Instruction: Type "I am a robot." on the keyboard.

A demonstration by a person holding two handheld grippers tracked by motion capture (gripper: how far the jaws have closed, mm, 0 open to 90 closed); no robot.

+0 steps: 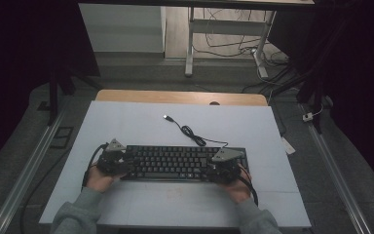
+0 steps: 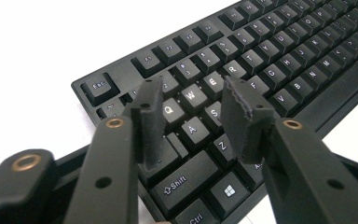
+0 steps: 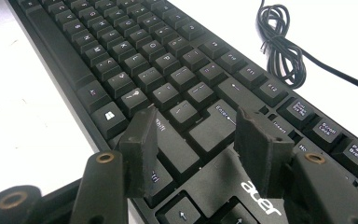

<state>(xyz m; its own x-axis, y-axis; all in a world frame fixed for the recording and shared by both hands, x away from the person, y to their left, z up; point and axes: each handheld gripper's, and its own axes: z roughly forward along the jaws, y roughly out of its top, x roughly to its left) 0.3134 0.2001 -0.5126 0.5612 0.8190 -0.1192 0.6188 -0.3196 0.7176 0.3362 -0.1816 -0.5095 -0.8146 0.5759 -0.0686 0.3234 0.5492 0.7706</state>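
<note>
Over on the left, the left gripper [image 1: 118, 161] sits at the left end of the keyboard [image 1: 175, 162], held in the person's left hand [image 1: 97, 178]. From the left gripper view its jaws are apart, nothing between them, poised just above the keys around Q, W and A, with the Shift key [image 2: 179, 181] below them near the bottom of the frame. Whether the pads touch the keycaps, I cannot tell.

Moving to the middle: the black keyboard lies flat on the white tabletop [image 1: 141, 122], toward the person's side, long edge running left to right. Its cable [image 1: 191, 131] snakes away from the back edge, bundled in a loose coil, ending in a plug [image 1: 167, 117] lying on the table farther off.

And on the right, the right gripper [image 1: 222, 169] is at the keyboard's right end, in the right hand [image 1: 238, 187]. In the right gripper view its jaws are spread too, empty, hovering low over the Enter key [image 3: 214, 128] and the brand logo [image 3: 260, 198]. The coiled cable [image 3: 279, 44] lies just beyond the function row.
</note>
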